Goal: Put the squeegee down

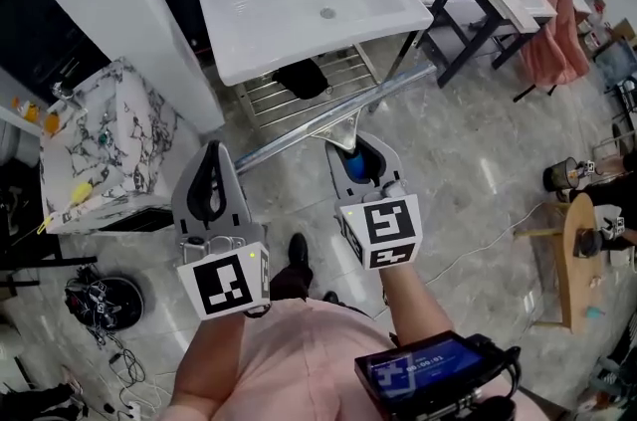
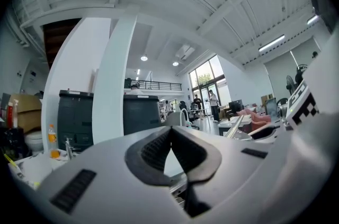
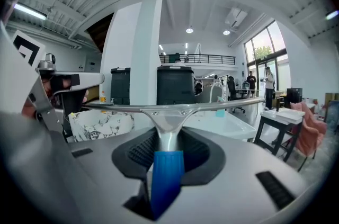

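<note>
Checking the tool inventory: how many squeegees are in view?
1. The squeegee is held in the right gripper, with its blue handle between the jaws and its blade crosswise ahead. Others could be hidden outside the views.

The right tool (image 1: 363,155) holds the squeegee (image 1: 299,134) near the white sink (image 1: 289,21).

head camera looks steeply down on left gripper (image 1: 212,150) and right gripper (image 1: 363,150), close below, while their own cameras face along the jaws to the shared far white sink (image 1: 299,21).
</note>
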A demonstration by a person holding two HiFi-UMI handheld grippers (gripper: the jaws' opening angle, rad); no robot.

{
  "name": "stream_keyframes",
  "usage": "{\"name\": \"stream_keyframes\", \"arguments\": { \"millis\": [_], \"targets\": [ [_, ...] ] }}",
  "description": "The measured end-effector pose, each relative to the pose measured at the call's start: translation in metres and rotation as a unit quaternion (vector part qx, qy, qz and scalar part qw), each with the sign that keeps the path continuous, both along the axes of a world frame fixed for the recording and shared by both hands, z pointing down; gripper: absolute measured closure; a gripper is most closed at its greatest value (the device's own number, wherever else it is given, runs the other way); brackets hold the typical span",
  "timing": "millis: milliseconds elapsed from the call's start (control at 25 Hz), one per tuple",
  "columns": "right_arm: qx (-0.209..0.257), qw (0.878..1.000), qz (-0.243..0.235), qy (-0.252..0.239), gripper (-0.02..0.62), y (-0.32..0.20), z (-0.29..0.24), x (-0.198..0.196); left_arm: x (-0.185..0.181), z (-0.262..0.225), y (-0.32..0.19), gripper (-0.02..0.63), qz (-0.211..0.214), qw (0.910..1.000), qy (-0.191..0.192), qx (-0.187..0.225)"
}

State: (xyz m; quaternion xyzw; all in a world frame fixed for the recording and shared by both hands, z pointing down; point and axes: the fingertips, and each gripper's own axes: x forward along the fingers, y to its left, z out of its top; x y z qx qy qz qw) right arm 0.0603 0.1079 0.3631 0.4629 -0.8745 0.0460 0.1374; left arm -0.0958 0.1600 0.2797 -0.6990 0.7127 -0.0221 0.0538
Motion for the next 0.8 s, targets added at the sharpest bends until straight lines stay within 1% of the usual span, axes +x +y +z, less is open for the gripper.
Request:
{"name": "stream_keyframes", "arguments": {
  "millis": [160, 400, 560, 800],
  "targets": [
    [0.014, 1.0, 0.0, -0.001, 0.486, -0.039, -0.015, -0.019, -0.02, -0.015, -0.039, 0.597, 0.004, 0.9998, -0.004, 0.018],
    [0.035, 0.999, 0.002, 0.001, 0.486, -0.08, -0.036, -0.029, -0.03, -0.031, -0.078, 0.597, 0.009, 0.9992, -0.007, 0.038],
    [0.037, 0.999, 0.003, 0.005, 0.485, -0.099, -0.036, -0.028, -0.03, -0.027, -0.1, 0.597, 0.011, 0.9992, -0.011, 0.037],
    [0.03, 1.0, -0.001, 0.007, 0.486, -0.133, -0.025, -0.019, -0.018, -0.014, -0.133, 0.597, 0.012, 0.9994, -0.021, 0.024]
  ]
}}
